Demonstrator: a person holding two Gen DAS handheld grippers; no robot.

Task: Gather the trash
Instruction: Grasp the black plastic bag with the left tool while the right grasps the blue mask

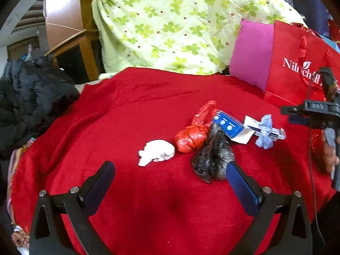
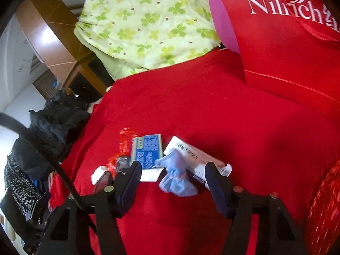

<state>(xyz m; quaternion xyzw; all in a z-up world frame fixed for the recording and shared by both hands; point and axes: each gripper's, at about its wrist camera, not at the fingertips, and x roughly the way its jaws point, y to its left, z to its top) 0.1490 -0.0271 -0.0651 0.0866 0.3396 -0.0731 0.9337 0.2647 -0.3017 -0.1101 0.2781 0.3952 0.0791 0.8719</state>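
On the red blanket [image 1: 131,114], left to right: one crumpled white tissue [image 1: 156,152], one knotted red plastic bag [image 1: 192,137], one black plastic bag [image 1: 214,159] beside the left gripper [image 1: 170,171], jaws wide apart, empty; one blue carton [image 1: 228,125]; one white carton [image 2: 197,156]; one knotted pale-blue plastic bag [image 2: 176,177] between the right gripper [image 2: 173,177] jaws, spread, ungripped.

Clover quilt [image 1: 170,25], pink pillow [image 1: 252,57]
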